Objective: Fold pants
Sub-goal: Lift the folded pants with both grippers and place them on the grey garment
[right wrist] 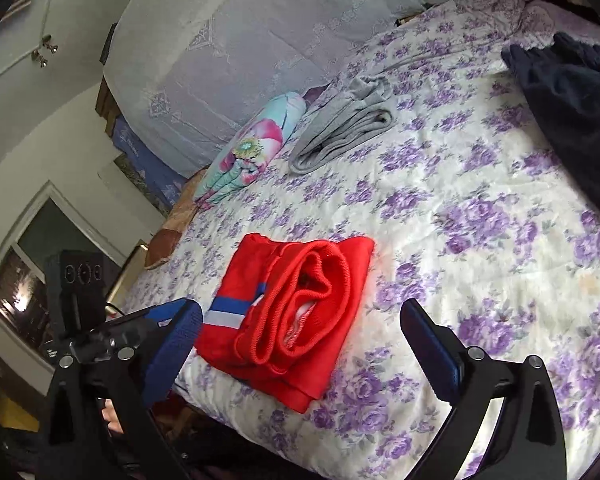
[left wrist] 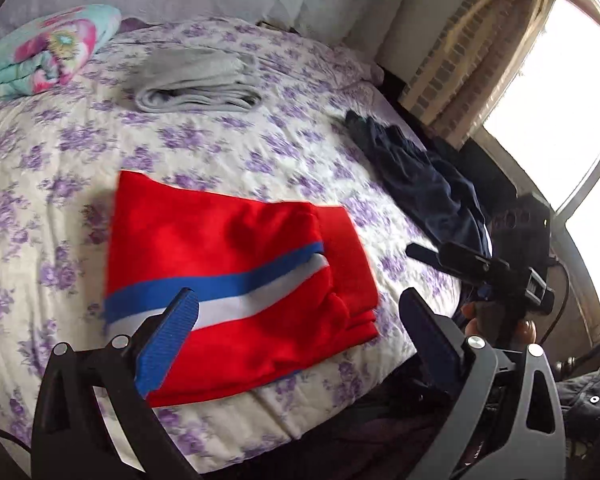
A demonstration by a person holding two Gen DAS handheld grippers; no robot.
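Note:
Red pants [left wrist: 236,276] with a blue and white stripe lie folded in a compact stack near the front edge of the bed; in the right wrist view [right wrist: 292,312] the waistband faces me. My left gripper [left wrist: 300,320] is open and empty, held just above the near edge of the pants. My right gripper [right wrist: 300,328] is open and empty, held off the bed edge in front of the pants. The right gripper shows in the left wrist view [left wrist: 420,252] at the right. The left gripper's fingers [right wrist: 140,320] show in the right wrist view at the lower left.
Folded grey pants [left wrist: 196,80] lie farther back on the floral bedspread [left wrist: 40,160]. Dark navy pants [left wrist: 416,176] lie crumpled at the right edge. A floral rolled blanket [left wrist: 44,52] and pillows [right wrist: 236,52] are at the head. A window [left wrist: 560,92] is on the right.

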